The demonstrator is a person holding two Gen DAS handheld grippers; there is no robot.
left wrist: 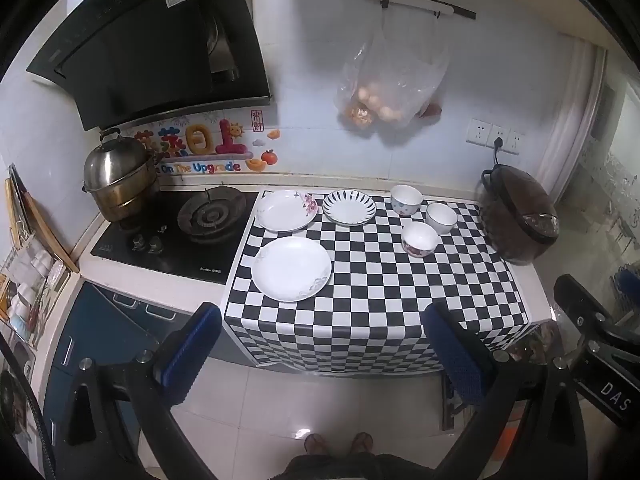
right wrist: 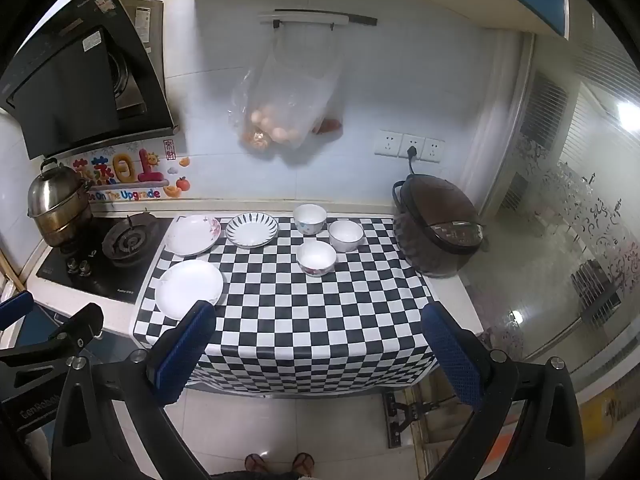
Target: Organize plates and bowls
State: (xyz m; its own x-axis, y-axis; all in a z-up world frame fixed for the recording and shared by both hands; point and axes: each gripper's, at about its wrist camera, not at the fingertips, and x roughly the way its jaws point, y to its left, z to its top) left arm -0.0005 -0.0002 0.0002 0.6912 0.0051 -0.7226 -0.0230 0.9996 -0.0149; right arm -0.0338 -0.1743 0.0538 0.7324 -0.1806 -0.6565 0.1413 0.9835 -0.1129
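Note:
Three plates lie on the checkered cloth [left wrist: 380,300]: a plain white plate [left wrist: 291,268] at the front left, a flowered plate [left wrist: 286,210] behind it and a blue-striped plate [left wrist: 349,207] to its right. Three bowls stand further right: a dotted bowl [left wrist: 406,199], a white bowl [left wrist: 441,218] and a red-patterned bowl [left wrist: 419,239]. The same plates [right wrist: 189,290] and bowls [right wrist: 316,257] show in the right wrist view. My left gripper [left wrist: 324,320] and right gripper [right wrist: 320,320] are both open and empty, held back in front of the counter edge.
A gas hob [left wrist: 176,232] with a steel steamer pot [left wrist: 118,178] is left of the cloth. A brown rice cooker [left wrist: 520,220] stands at the right end. A bag of eggs [left wrist: 390,92] hangs on the wall. A range hood [left wrist: 152,52] hangs above the hob.

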